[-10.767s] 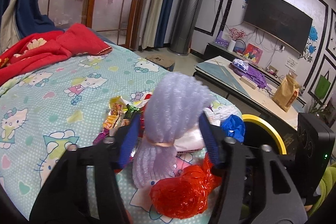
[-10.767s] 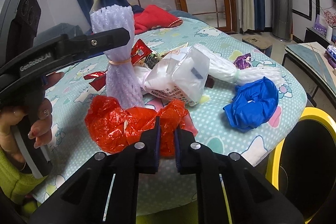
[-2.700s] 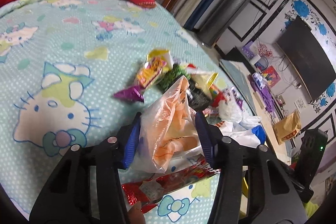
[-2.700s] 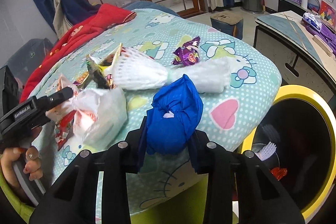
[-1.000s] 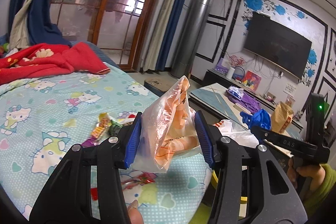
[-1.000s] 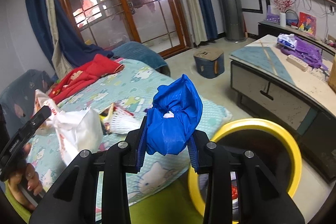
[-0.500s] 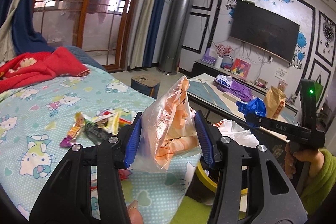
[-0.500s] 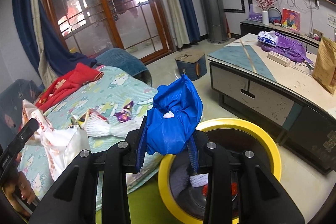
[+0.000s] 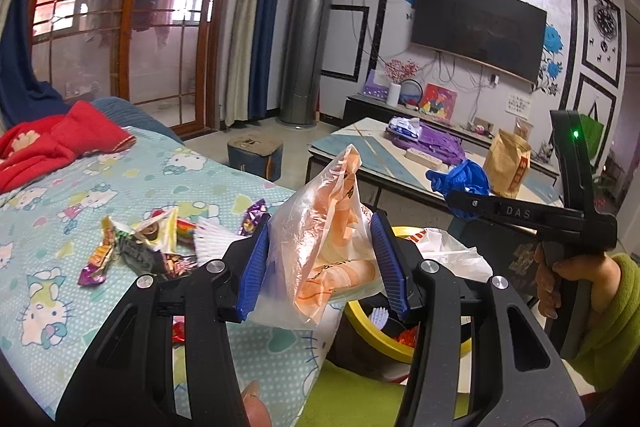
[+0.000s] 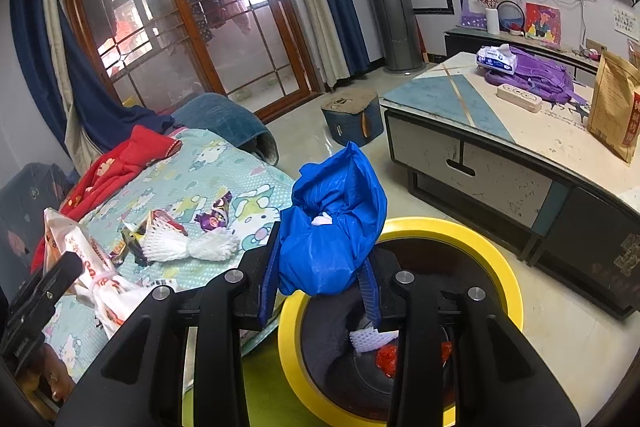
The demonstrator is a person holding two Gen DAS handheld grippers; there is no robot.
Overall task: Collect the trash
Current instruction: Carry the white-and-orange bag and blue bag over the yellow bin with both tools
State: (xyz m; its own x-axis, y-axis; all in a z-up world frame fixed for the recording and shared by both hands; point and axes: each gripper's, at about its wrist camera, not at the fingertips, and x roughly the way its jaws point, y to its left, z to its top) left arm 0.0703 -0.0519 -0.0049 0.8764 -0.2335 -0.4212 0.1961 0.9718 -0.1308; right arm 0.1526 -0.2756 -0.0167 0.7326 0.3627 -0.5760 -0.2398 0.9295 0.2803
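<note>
Grippers: 2, each clamped on 1 bag. Right gripper (image 10: 320, 283) pinches blue bag (image 10: 332, 223), held just above yellow bin (image 10: 472, 239) w/ white net & red scrap inside. Left gripper (image 9: 324, 267) squeezes orange bag (image 9: 324, 247) over bed (image 9: 52, 195) edge. Bed: several wrappers (image 9: 132, 247), 1 foam net (image 10: 188, 243), red blanket (image 9: 48, 143).

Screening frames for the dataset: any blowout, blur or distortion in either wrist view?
Left wrist: glass doors blown out pink-white; dark vignette at corners; the orange-and-clear plastic bag in the left gripper is sharp. Right wrist: strong fisheye bowing of the door frame; the blue bag in the right gripper is crisp, the yellow-rimmed bin interior dark.
</note>
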